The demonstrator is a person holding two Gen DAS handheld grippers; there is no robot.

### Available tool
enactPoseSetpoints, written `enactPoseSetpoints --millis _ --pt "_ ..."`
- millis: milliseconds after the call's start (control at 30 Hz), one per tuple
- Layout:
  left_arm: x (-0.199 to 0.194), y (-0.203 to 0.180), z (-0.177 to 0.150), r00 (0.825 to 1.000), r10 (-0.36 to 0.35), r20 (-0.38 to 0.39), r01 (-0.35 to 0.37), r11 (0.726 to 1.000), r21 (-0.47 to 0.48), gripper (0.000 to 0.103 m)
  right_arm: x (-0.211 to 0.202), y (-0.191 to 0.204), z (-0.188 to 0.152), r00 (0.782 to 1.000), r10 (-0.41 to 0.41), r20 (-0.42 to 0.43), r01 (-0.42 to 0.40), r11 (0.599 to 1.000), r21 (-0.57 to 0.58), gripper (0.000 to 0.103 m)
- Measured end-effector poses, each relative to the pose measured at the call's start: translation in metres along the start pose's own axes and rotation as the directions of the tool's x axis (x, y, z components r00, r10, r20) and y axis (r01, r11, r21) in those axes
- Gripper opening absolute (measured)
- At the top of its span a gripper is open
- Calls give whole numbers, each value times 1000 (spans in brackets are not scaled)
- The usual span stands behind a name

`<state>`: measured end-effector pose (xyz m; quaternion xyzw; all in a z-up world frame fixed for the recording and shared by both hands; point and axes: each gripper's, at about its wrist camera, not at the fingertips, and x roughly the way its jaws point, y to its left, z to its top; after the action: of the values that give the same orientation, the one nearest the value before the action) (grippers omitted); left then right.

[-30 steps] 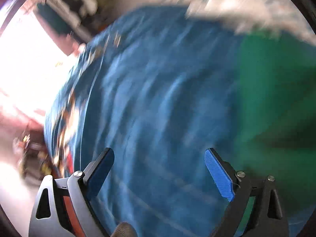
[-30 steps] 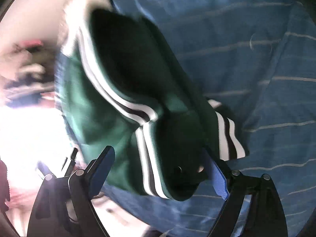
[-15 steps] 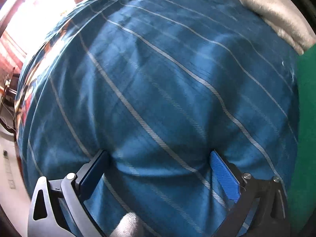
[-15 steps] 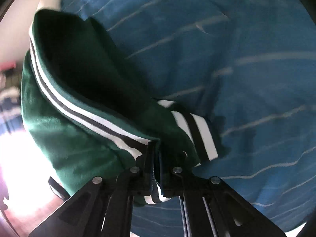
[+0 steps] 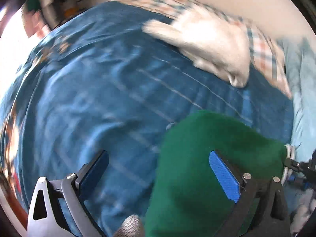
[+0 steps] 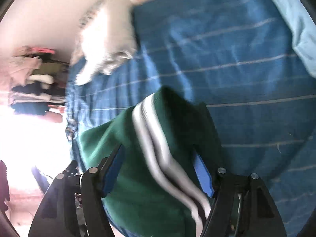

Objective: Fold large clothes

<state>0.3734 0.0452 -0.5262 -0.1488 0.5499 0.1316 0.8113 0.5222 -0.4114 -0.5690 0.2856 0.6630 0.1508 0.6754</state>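
Over the blue striped bedspread (image 5: 110, 102), the soft green garment with white-and-black stripes (image 6: 158, 158) lies between the spread-apart right gripper (image 6: 158, 174), beside the equally wide left gripper (image 5: 158, 169).

Green garment (image 5: 199, 177) bunched in soft mound on blue striped bedspread (image 5: 98, 108), fleecy, dark green. In left wrist view it filled frame from 3 to 6 o'clock, rounded top edge near centre. In right wrist view same garment (image 6: 138, 193) lay at 6 o'clock, folded over itself, white and black striped ribbed band (image 6: 158, 154) running from centre down toward 5 o'clock. Edges motion-blurred; sleeves and collar could not be told apart.
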Motion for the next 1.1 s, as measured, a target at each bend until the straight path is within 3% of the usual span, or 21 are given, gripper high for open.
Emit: enactPoseSetpoints --millis 33,100,200,233,267,333,400,433,567,667,767,867,933,1000,1100 --pt "5 -7 2 1000 11 -5 -11 999 30 103 12 -2 7 1000 21 -4 -21 1000 11 10" --pt "28 -21 11 1000 7 -13 -6 998 62 103 10 3 11 999 17 43 -18 1000 15 6" --pt "57 -24 18 994 -58 -92 62 997 43 103 -14 11 28 981 -7 192 3 1000 25 2" --pt "65 -24 20 990 -92 -111 96 995 31 103 -15 6 39 975 -49 217 39 998 50 2" --pt "65 -26 19 988 -104 -118 108 994 30 103 -12 -1 43 977 -75 198 62 995 73 2" --pt "65 -30 21 989 -90 -118 97 994 50 103 16 -14 54 988 -135 74 127 987 96 3" --pt "58 -32 21 990 -78 -115 87 994 69 103 18 -19 49 993 -112 31 108 988 108 4" --pt "55 -32 20 991 -74 -113 83 994 73 103 11 -20 44 995 -98 27 95 989 110 9" --pt "48 -30 16 993 -80 -89 88 992 94 103 -42 -28 -1 993 -101 61 94 990 109 53" --pt "50 -27 15 991 -94 -90 101 993 69 103 -74 -51 -61 993 -113 30 107 983 148 57" --pt "52 -24 15 988 -111 -104 116 992 42 103 -78 -86 -120 996 -72 -47 82 954 287 57" --pt "54 -28 16 988 -114 -108 120 992 49 103 -48 -118 -160 993 31 -114 22 898 439 57" --pt "57 -29 17 986 -117 -117 124 991 54 103 -18 -137 -177 976 192 -102 -103 823 559 57" --pt "60 -30 18 985 -117 -130 126 990 63 103 -15 -139 -182 979 202 -13 -159 805 572 17" --pt "63 -32 20 983 -119 -138 131 988 81 103 -42 -124 -188 992 97 82 -126 824 552 5"
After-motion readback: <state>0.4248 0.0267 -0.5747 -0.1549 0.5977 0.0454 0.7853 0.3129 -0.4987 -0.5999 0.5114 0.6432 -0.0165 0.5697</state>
